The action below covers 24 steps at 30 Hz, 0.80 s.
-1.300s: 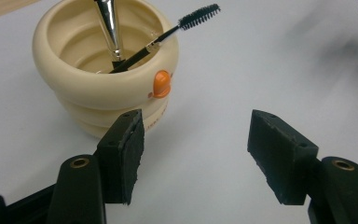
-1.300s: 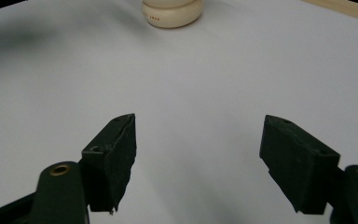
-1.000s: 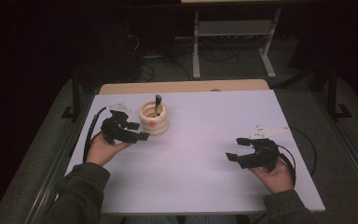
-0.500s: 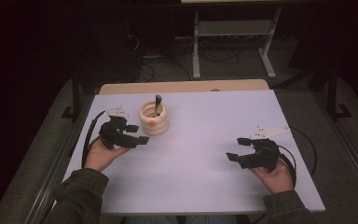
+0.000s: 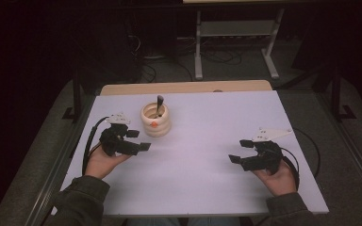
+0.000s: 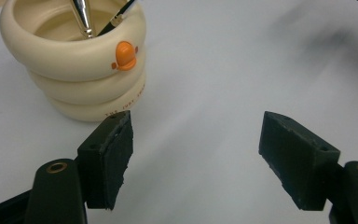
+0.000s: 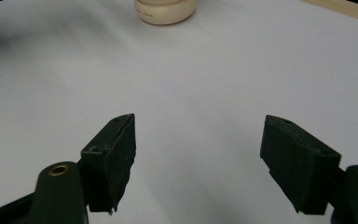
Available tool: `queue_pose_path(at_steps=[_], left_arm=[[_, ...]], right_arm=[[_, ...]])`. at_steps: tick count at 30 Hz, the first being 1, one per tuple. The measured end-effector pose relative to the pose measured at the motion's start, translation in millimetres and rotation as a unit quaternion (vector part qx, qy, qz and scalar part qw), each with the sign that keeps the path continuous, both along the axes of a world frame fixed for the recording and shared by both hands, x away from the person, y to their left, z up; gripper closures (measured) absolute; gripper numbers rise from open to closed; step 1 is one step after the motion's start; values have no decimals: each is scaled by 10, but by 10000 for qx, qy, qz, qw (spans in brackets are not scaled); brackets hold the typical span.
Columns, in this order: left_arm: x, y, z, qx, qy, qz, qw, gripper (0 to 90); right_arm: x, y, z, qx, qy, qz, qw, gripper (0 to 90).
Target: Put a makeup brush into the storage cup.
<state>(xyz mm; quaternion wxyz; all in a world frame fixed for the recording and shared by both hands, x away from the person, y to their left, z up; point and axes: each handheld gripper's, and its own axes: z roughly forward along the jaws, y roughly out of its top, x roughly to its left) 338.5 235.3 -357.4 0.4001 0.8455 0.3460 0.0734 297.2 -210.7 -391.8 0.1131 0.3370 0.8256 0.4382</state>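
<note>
A cream cup made of stacked rings, with an orange beak on its side, stands at the table's back left. Metal-tipped tools and a dark handle stick out of it. My left gripper rests just left of and in front of the cup, apart from it. Its jaws have just been opening and stand open with only bare table between them. My right gripper sits at the front right, open and holding nothing. The cup's base shows far ahead of it.
The white table top lies bare between the two grippers. A wooden strip runs along its far edge. Cables trail off both grippers. A metal stand and wires are on the dark floor beyond.
My left gripper has drawn back a little from the cup toward the near edge, with its jaws wider apart. The right gripper and the cup have not moved.
</note>
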Motion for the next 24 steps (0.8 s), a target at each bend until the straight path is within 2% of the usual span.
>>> queue_pose_path(at_steps=[9,16,21,24], left_arm=[[-90,-12,-75,-2,-32,0,10000,252],[-206,-9,-138,-6,-145,-3,9999,250],[-294,6,-181,142,-273,-28,9995,251],[-336,27,-212,77,-281,29,9996,251]], right_arm=[[-2,20,-21,-19,1,15,10000,252],[-13,38,-31,-13,13,12,10000,251],[-19,38,-54,-25,7,24,10000,250],[-30,55,-70,-56,38,25,10000,251]])
